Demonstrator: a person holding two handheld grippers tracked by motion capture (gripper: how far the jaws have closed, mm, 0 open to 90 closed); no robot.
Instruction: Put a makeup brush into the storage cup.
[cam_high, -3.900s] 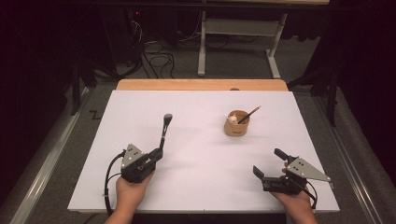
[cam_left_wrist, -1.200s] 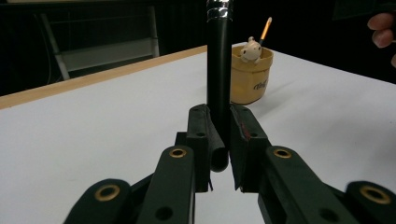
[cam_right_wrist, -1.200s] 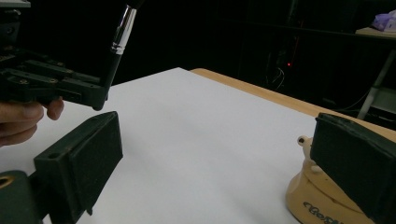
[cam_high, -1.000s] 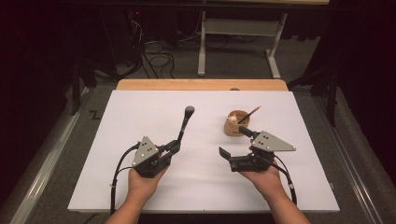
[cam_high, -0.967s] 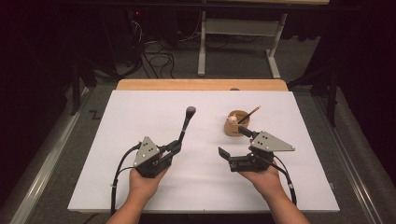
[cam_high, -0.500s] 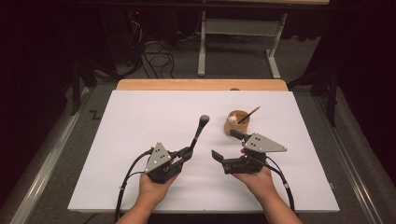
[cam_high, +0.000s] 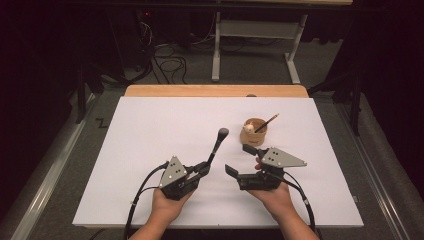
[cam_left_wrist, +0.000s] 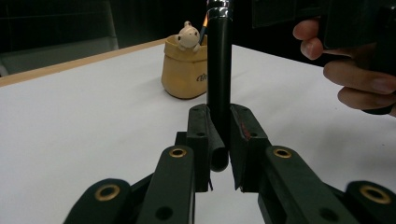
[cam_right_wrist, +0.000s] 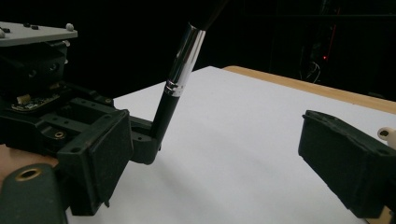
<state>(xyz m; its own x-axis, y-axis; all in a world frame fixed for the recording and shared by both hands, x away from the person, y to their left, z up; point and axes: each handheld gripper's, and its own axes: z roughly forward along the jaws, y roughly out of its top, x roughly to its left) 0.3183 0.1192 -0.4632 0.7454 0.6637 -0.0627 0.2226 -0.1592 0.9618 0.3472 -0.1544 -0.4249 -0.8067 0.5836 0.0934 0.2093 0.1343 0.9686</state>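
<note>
High view is showing your left claw (cam_high: 204, 170) clamping the bottom end of a black makeup brush (cam_high: 216, 147), so the brush is sticking up and leaning away from you over the white table (cam_high: 150, 135), its dark tip pointing toward the far side; your right claw (cam_high: 239, 161) is sitting just beside it, jaws spread wide with nothing between them, and they've just been closing in a bit; the two claws are near each other but not touching. Left gripper view is giving the clearest look: the black handle (cam_left_wrist: 218, 93) is standing squeezed between the two jaws, silver band at the top; behind it a small tan cup (cam_left_wrist: 184, 70) is sitting on the table with a little cream figure (cam_left_wrist: 188, 35) poking out of it. Right gripper view is showing the brush (cam_right_wrist: 180, 81) tilted, its foot pinched in the other claw.
</note>
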